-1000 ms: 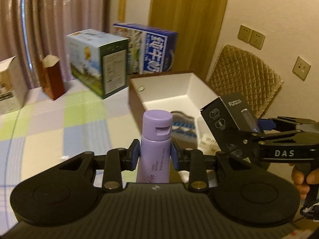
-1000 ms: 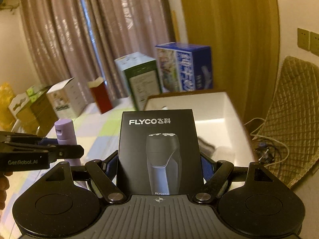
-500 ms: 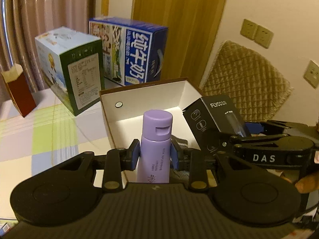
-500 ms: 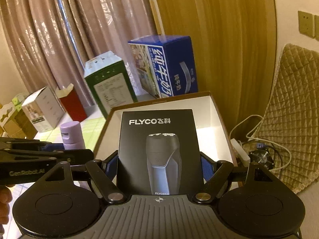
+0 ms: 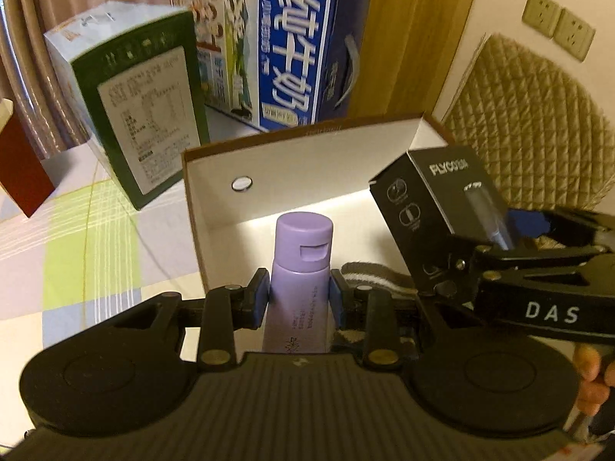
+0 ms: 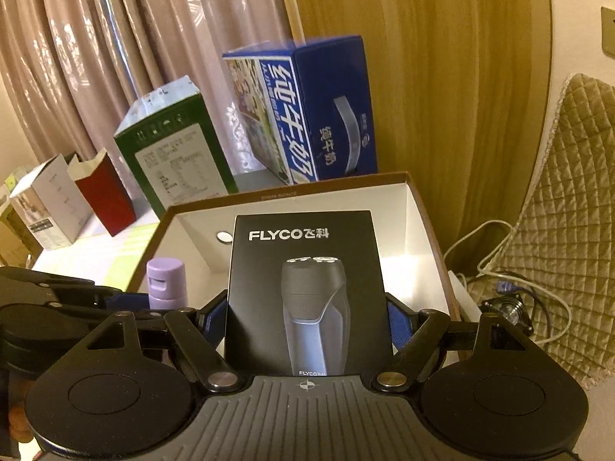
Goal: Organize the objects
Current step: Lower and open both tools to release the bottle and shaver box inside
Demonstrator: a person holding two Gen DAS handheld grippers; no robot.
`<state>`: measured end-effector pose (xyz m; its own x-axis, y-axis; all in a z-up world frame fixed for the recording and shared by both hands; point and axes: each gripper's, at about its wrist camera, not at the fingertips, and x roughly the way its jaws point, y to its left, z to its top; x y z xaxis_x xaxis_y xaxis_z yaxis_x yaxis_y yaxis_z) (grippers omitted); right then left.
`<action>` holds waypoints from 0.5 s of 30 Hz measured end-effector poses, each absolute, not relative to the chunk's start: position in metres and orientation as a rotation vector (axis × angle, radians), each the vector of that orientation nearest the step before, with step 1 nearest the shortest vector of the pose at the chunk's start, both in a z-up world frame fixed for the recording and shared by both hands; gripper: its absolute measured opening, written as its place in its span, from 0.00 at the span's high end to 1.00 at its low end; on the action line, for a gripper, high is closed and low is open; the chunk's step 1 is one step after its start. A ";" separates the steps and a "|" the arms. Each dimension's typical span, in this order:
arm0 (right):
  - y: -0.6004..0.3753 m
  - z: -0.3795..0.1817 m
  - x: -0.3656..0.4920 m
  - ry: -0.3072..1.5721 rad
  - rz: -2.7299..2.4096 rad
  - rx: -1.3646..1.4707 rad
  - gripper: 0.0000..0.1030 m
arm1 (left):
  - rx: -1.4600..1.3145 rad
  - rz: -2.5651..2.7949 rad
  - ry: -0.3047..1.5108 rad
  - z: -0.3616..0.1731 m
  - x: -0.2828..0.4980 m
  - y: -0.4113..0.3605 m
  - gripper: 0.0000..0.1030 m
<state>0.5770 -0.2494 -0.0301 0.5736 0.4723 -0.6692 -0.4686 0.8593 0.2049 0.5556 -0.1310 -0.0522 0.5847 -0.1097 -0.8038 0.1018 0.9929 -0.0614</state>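
Over on the left of the checked tablecloth (image 5: 96,253) stand the green carton (image 5: 134,115) and, behind it, the blue milk carton (image 5: 276,50); neither is in the way. Next comes the open white box (image 5: 307,161), which looks to be where things are being gathered. The left gripper (image 5: 296,299) hangs over its near left corner, its pads pinching the purple bottle (image 5: 300,280) upright at the shoulder. That bottle is smooth and tapering, so I would guess it could slide down through the pads, or topple if let go too high above the floor of the box. A grey striped cloth (image 5: 369,274) lies just beside it in the box, and an uneven landing there could tip it.

Further right, the right gripper (image 6: 307,319) clamps the black shaver box (image 6: 307,292) by its side edges, above the box's right half. The two tools sit close together, so lowering both at once risks the shaver box knocking the bottle or catching the wall.
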 end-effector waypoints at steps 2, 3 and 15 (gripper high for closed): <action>-0.247 -0.034 0.581 0.791 0.547 -0.001 0.26 | -0.006 -0.114 0.954 -0.058 0.563 -0.130 0.73; -0.246 -0.036 0.583 0.795 0.545 -0.003 0.26 | -0.005 -0.112 0.955 -0.060 0.566 -0.130 0.73; -0.238 -0.034 0.596 0.733 0.556 0.001 0.25 | 0.009 -0.093 0.923 -0.049 0.576 -0.121 0.57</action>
